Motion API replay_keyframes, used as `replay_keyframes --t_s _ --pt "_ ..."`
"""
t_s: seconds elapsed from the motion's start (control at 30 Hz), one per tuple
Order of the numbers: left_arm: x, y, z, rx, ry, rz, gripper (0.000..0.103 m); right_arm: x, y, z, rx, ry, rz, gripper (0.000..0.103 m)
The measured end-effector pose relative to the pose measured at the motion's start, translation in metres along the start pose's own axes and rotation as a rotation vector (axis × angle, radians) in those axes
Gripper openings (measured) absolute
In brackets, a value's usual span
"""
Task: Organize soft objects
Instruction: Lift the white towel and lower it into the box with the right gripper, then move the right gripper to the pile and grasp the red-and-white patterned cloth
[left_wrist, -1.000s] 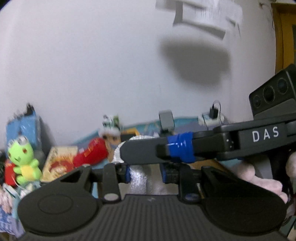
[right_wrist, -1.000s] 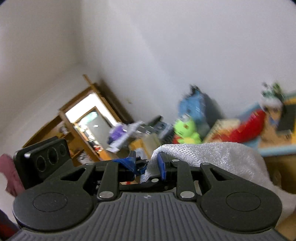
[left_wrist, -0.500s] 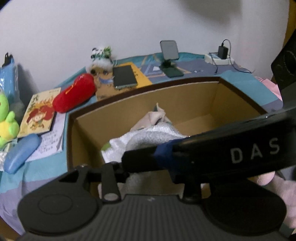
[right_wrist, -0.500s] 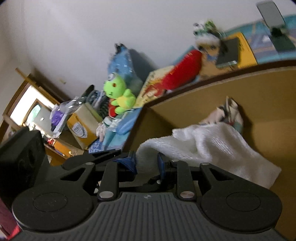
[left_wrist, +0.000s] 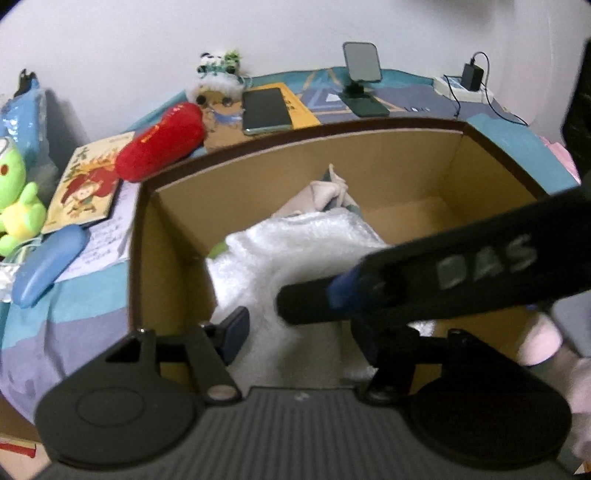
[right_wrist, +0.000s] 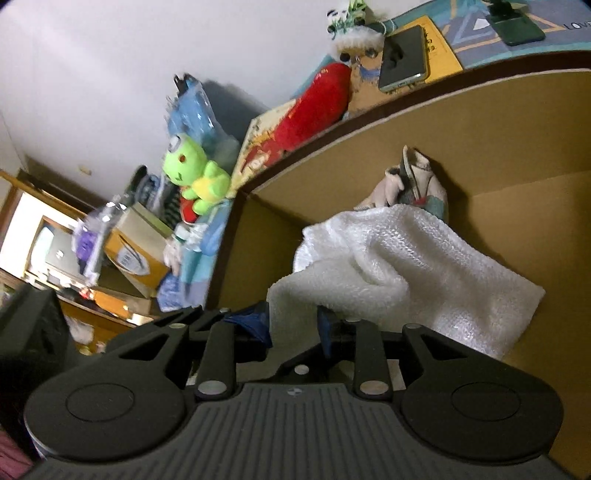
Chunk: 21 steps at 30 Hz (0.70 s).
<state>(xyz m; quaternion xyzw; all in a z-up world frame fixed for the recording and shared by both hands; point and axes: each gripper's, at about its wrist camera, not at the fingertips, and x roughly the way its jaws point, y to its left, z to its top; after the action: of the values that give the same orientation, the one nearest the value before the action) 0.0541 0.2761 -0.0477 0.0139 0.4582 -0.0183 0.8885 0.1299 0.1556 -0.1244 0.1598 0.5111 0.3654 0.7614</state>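
The white fluffy towel (left_wrist: 295, 251) lies rumpled inside the open cardboard box (left_wrist: 388, 162), heaped against the box's left wall, with its near edge draped toward my two grippers. My left gripper (left_wrist: 299, 332) is over the near end of the box and its jaws are opening: the fingers stand well apart on either side of the towel, and the one pad that shows clearly, the left finger's (left_wrist: 234, 332), is not pressing on the cloth. My right gripper (right_wrist: 293, 325) is opening too, though its blue-taped fingers (right_wrist: 255, 325) are still close together; a fold of the towel (right_wrist: 388, 266) hangs down between them, and I cannot tell whether the pads still pinch it or have just let go. In the left wrist view the right gripper's dark body (left_wrist: 443, 269) crosses in front of the towel from the right. Behind the towel, toward the far wall of the box, a pale bundle of cloth with teal patches (right_wrist: 410, 184) sticks up. Outside the box, on the blue patterned cover (left_wrist: 74, 310), a red plush (left_wrist: 159, 140) lies just beyond the far left corner, with a picture book (left_wrist: 85, 188) beside it, a green frog plush (left_wrist: 14, 195) at the left edge and a blue case (left_wrist: 48, 269) near the book. Along the far side are a small fluffy panda toy (left_wrist: 218, 77), a phone lying flat (left_wrist: 266, 109), a phone stand (left_wrist: 362, 77) and a charger in a power strip (left_wrist: 469, 81).
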Motion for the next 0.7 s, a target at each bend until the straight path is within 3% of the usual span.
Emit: replay_keyframes --t_s 0.43,0.7 --pt "-0.048 -0.010 0.003 -0.020 -0.068 0.163 0.065 -0.051 0.008 -0.012 0.010 -0.075 0.047 0.015" --pt "-0.074 -0.033 -0.008 -0.047 -0.091 0.204 0.065 -0.081 0.011 -0.028 -0.053 -0.111 0.027 0.015"
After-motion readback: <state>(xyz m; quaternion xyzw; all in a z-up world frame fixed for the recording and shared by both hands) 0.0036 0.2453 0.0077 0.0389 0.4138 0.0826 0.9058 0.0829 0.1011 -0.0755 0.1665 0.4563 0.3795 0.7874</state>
